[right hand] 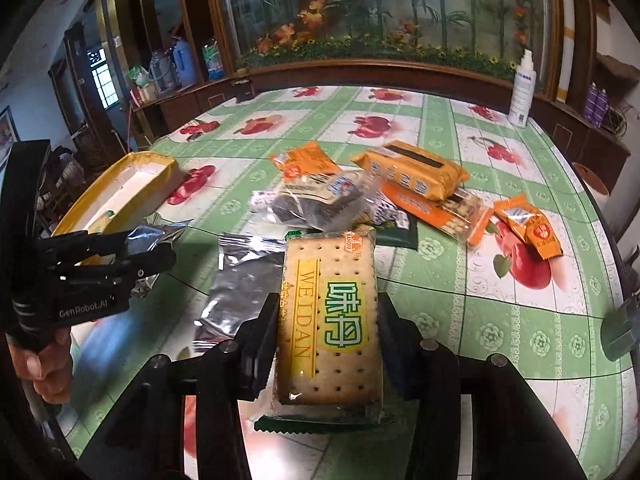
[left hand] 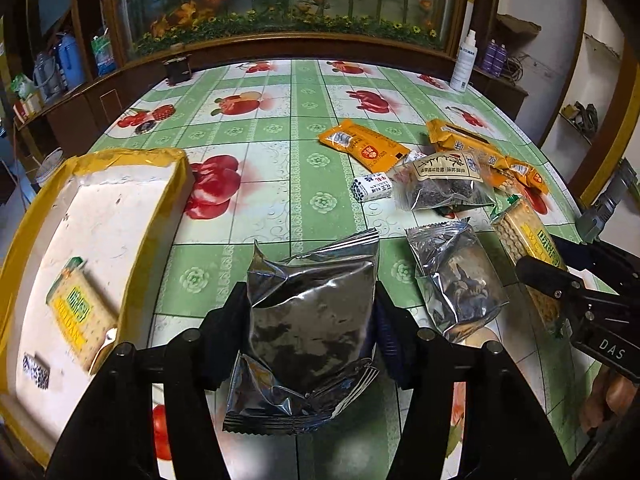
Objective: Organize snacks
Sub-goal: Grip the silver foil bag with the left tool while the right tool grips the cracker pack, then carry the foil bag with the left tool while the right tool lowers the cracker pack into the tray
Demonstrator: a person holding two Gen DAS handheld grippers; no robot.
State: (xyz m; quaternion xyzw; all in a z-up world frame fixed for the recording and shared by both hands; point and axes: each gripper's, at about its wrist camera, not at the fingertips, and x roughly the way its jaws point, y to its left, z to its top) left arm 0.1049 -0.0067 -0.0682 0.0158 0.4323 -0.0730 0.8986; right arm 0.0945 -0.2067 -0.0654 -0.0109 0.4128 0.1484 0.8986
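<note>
My left gripper is shut on a silver foil snack pack and holds it above the table, right of the yellow-rimmed white box. The box holds a cracker pack and a small wrapped candy. My right gripper is shut on a WEIDAN cracker pack, also seen in the left wrist view. A second silver pack lies between the grippers. Orange snack packs and a clear bag of dark snacks lie beyond.
The table has a green fruit-print cloth. A white spray bottle stands at its far right edge. A small white candy roll lies mid-table. A wooden cabinet with a glass display runs behind the table.
</note>
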